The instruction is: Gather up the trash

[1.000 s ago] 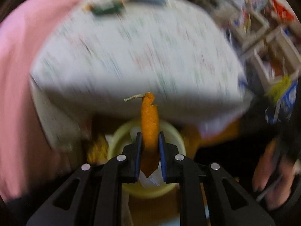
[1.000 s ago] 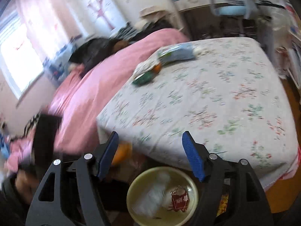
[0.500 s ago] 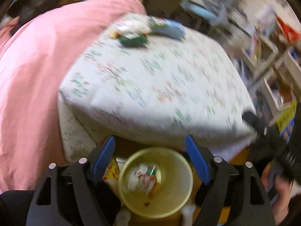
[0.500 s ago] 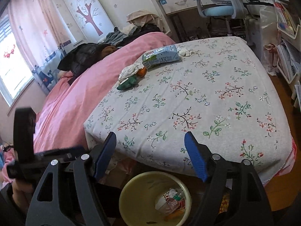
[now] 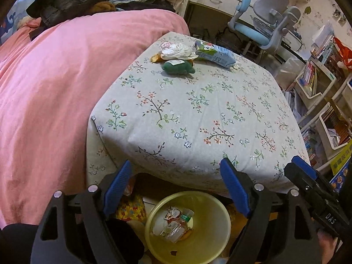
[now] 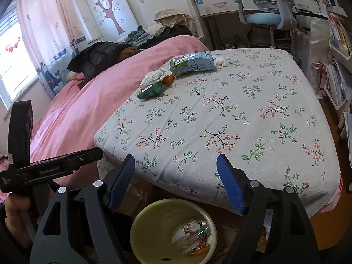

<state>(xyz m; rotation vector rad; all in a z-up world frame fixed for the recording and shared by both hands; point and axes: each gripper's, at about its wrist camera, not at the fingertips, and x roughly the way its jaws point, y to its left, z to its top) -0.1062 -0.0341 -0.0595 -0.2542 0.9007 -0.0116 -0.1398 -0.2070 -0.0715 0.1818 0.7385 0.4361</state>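
A yellow trash bin [image 5: 211,206] stands on the floor at the bed's near corner, with wrappers and a plastic bottle inside; it also shows in the right wrist view [image 6: 151,220]. My left gripper [image 5: 176,187] is open and empty above the bin. My right gripper [image 6: 176,178] is open and empty above it too. On the far side of the floral sheet [image 5: 198,114] lie a crumpled white tissue [image 5: 178,50], an orange scrap [image 5: 155,58], a green plush toy [image 5: 178,67] and a blue-green pack [image 5: 215,54]. The same items show in the right wrist view: tissue [image 6: 153,78], pack [image 6: 192,63].
A pink duvet [image 5: 48,92] covers the bed's left part. A desk and a blue chair [image 5: 264,28] stand behind the bed. Shelves with books [image 5: 319,92] line the right side. A small white wad [image 6: 221,61] lies by the pack.
My left gripper has opened and let go of the orange strip, which now lies in the bin. Both grippers have lifted and tilted up toward the bed.
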